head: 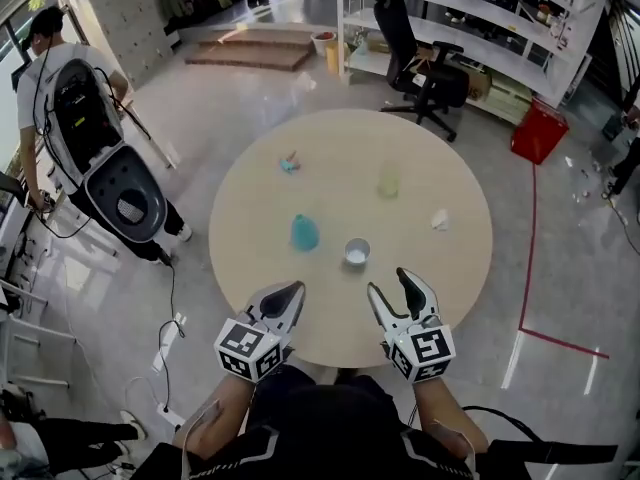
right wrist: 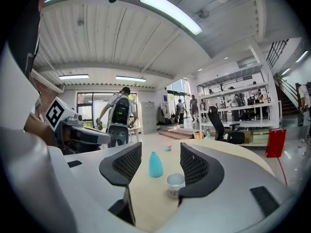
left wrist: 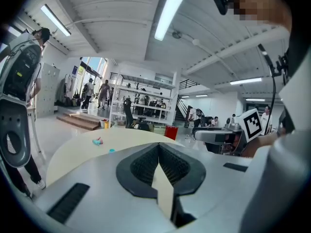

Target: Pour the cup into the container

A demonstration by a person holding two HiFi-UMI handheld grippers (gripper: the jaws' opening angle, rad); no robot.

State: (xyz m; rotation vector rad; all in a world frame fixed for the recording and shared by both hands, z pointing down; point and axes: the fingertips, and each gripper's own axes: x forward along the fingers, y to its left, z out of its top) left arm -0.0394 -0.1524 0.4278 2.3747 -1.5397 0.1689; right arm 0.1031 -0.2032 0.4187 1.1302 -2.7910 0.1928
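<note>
The left gripper (head: 289,292) hangs shut and empty at the table's (head: 300,148) seven o'clock, the teal flask (head: 305,232) stands mid-table, and at its four o'clock sits the cup (head: 357,252), which looks light and crushable, so it wants a gentle mid-wall pinch from the right gripper (head: 392,283), which is partly open and empty.

White grippers (head: 288,293) (head: 392,286) — black pads (head: 414,290), marker cubes (head: 248,349), dark top (head: 330,428)

Desk (head: 300,158) top: pale wood-look, matt, smooth. On desk, teal container (head: 304,232): matt plastic; cup (head: 357,252): wht, smooth. Right claw (right wrist: 160,149) pads (right wrist: 127,163): blk, ribbed, matt. Floor (head: 200,108) glossy.
</note>
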